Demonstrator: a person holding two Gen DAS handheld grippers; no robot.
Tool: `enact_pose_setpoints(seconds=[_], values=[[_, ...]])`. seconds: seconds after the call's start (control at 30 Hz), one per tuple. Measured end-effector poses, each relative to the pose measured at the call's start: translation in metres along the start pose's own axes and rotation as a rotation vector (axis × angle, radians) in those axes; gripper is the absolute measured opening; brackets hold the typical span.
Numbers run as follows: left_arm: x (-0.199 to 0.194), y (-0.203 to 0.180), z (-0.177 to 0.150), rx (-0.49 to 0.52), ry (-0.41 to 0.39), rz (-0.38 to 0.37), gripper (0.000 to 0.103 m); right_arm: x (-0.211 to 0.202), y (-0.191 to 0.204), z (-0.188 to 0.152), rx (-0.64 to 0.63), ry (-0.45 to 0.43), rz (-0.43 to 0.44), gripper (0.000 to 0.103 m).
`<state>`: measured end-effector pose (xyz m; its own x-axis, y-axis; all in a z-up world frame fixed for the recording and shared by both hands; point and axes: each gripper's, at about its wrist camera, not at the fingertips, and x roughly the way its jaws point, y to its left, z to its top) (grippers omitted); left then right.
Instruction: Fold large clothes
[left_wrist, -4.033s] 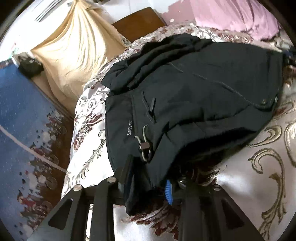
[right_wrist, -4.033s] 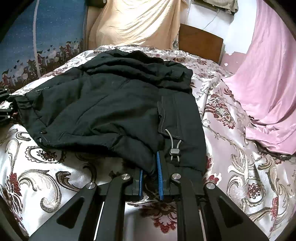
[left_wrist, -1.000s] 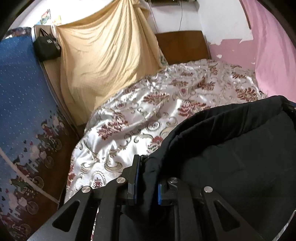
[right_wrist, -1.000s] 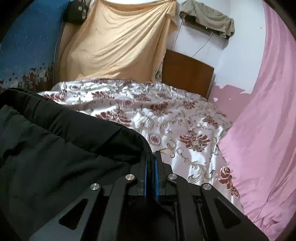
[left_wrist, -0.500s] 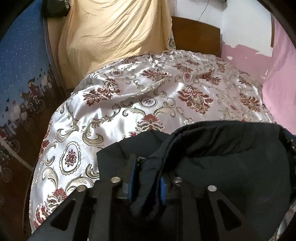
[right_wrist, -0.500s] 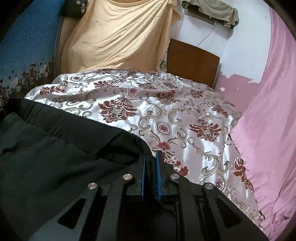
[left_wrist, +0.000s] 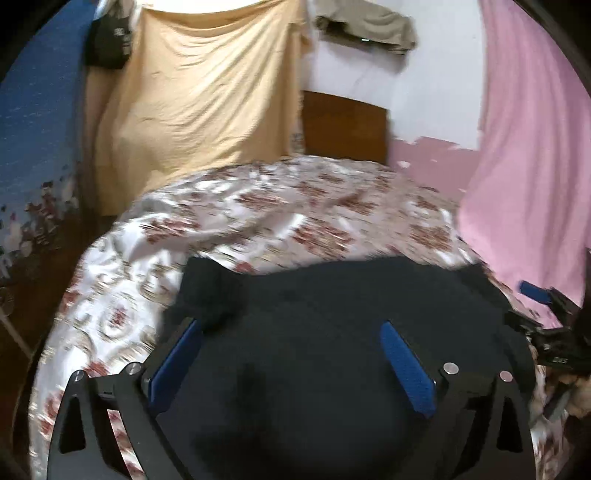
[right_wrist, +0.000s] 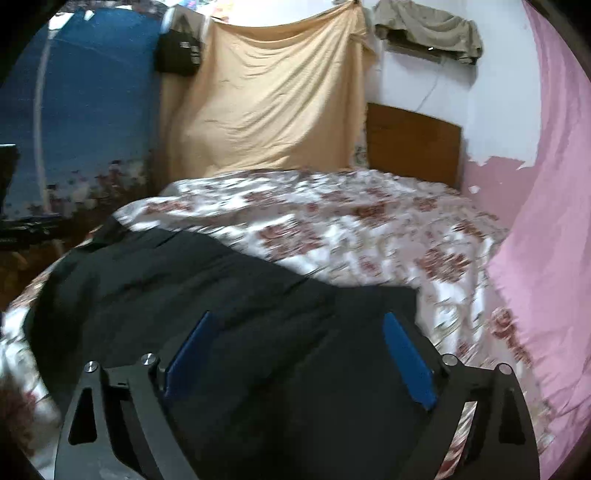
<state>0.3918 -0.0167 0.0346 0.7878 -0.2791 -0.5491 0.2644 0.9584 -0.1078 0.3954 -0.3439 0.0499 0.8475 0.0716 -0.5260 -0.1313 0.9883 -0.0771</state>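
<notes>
Both grippers have just let go: the left gripper (left_wrist: 291, 354) and right gripper (right_wrist: 299, 350) jaws have been opening and now stand wide, holding nothing. The black jacket (left_wrist: 332, 314) lies doubled over on the floral bedspread (left_wrist: 258, 206), so this fold looks done to me.

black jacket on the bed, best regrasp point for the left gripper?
Probably the black jacket's far left corner, where a thick lump stands proud of the floral bedspread. Bring the left gripper, jaws just opened with only flat cloth between them, forward from the near side.
</notes>
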Motion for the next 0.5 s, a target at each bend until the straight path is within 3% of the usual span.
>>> enact_pose_setpoints(seconds=[0.17,0.33,0.5], values=[[0.009,-0.034,-0.034,0.104,0.033,-0.076,0.098,-0.003,0.025,-0.038,-0.028,0.034,0.082,0.091],[0.037,-0.056,-0.037,0.201,0.037,-0.021,0.101,0.025,0.029,-0.046,-0.019,0.057,0.126,0.091],[0.067,-0.055,-0.017,0.207,0.049,0.056,0.103,0.056,0.026,-0.03,-0.053,0.048,0.081,0.093]])
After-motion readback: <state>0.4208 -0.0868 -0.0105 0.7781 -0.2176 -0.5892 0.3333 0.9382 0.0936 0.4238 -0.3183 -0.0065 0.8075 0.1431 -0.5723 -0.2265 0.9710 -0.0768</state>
